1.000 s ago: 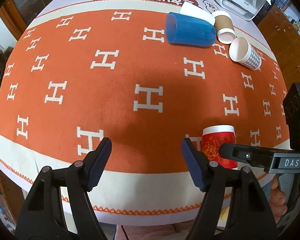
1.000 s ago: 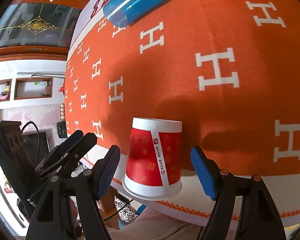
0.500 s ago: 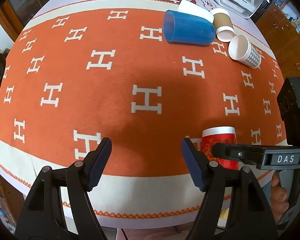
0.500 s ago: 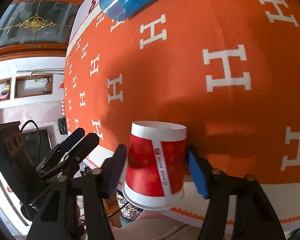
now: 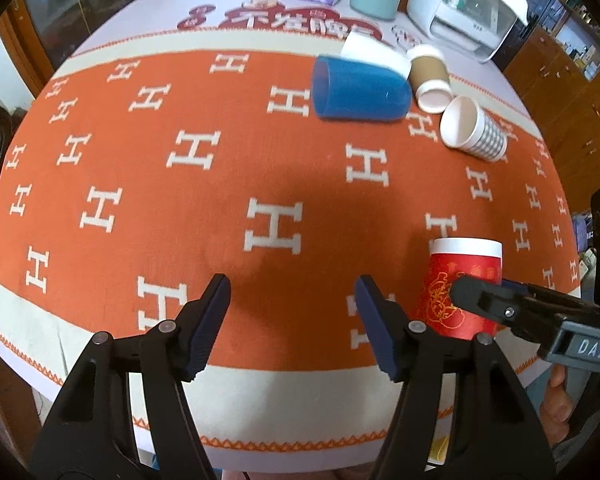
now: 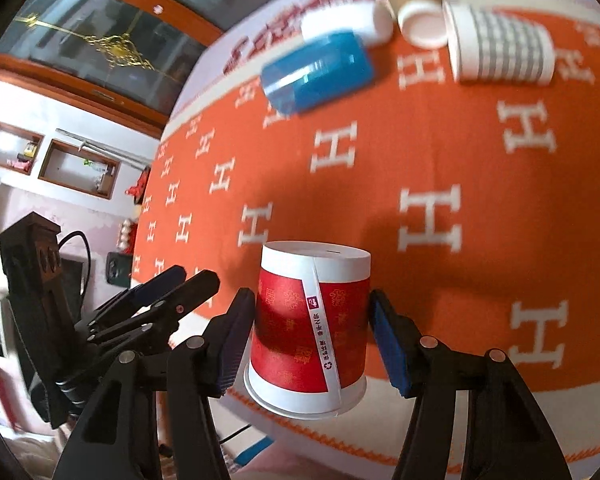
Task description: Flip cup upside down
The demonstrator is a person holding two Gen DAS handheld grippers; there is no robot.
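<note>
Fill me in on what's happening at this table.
A person holds a gripper in each hand. The right gripper is shut on the red paper cup, which is upside down, base up, near the front edge of the orange tablecloth. The left gripper hangs open and empty beside it. A blue cup, a brown cup and a checked cup lie on their sides farther back.

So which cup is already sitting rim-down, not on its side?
The red cup, between the right gripper's fingers near the table's front edge. The blue cup, brown cup and checked cup lie on their sides.
</note>
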